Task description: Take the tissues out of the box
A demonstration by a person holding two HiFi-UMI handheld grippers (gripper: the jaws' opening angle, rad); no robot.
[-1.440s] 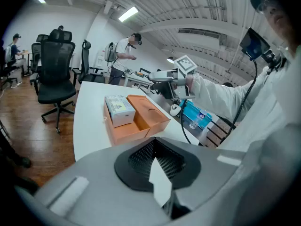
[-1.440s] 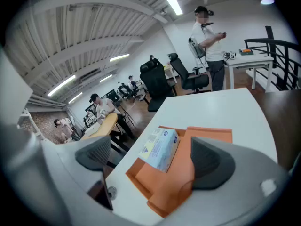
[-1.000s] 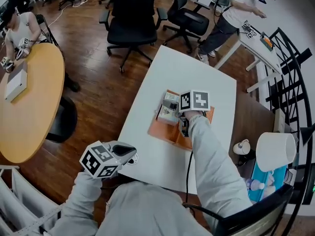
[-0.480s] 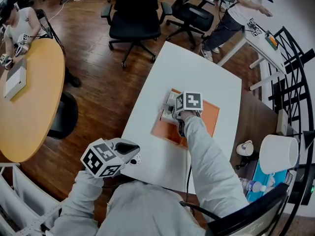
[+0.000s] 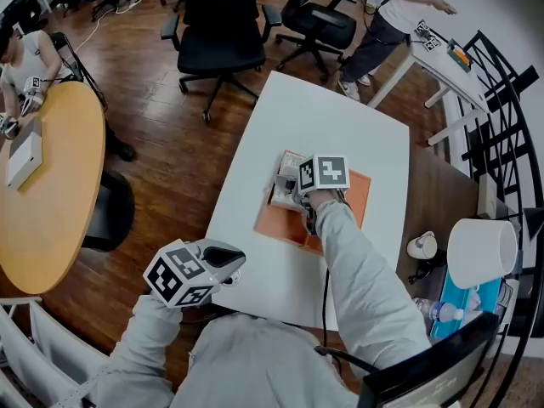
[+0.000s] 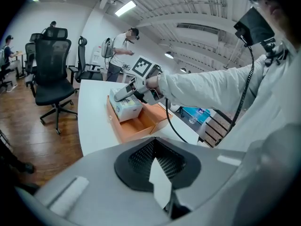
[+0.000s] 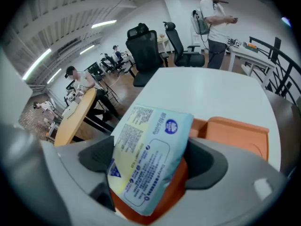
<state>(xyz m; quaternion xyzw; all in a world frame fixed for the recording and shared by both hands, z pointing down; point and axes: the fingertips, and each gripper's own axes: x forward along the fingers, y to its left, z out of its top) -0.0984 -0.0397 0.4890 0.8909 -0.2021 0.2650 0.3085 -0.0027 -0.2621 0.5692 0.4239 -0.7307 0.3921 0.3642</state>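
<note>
Reaching forward over the white rectangular table (image 5: 340, 117), the right arm extends almost straight, and the right gripper (image 7: 150, 163) is clamped on a pale blue-and-yellow plastic tissue pack (image 7: 153, 140), held tilted over the left end of the open-topped orange box (image 5: 359, 195). The left gripper (image 5: 223, 263), jaws pressed together, hangs at the table's near edge, forearm drawn close to the body.

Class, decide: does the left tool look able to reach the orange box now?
Probably yes: only bare table separates left tool from box, though right tool holds tissues over it.
</note>
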